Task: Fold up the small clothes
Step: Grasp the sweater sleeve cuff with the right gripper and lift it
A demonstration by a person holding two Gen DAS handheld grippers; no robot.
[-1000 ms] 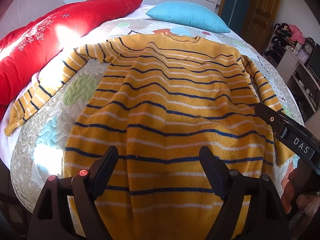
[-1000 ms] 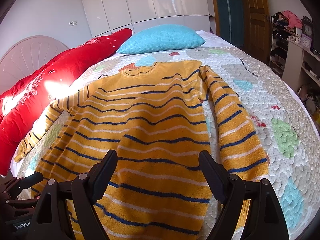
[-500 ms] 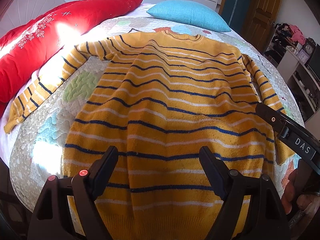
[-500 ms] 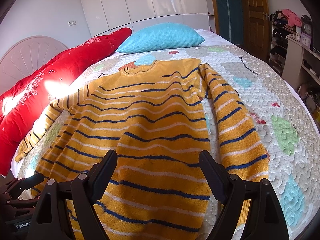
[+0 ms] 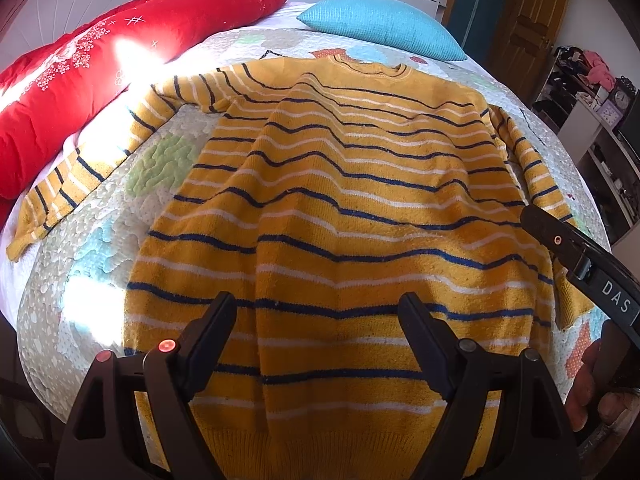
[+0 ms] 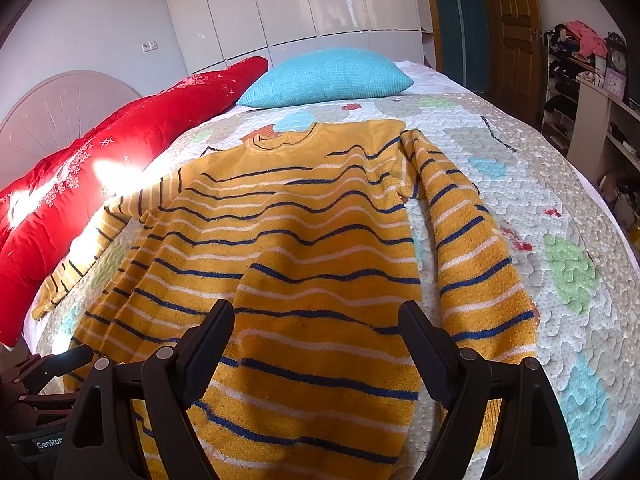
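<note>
Both your claws are spread wide, gripping nothing: the left claw [image 5: 316,320] and right claw [image 6: 316,326] hover over the hem of the striped sweater [image 5: 352,208], spread flat ahead on the quilted bed [image 6: 560,208]; bare quilt flanks it.

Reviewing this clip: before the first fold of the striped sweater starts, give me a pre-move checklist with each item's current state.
1. Yellow knit sweater with navy and white stripes spread out on the patchwork quilt: ok.
2. Body flat: not ok, ridges run along the front.
3. Sleeves laid out: ok; one angles out toward the long red pillow, the other runs alongside the body.
4. Left gripper open, empty: ok.
5. Right gripper open, empty: ok.
6. Hem within reach: ok, it lies just under both grippers' fingers.
</note>
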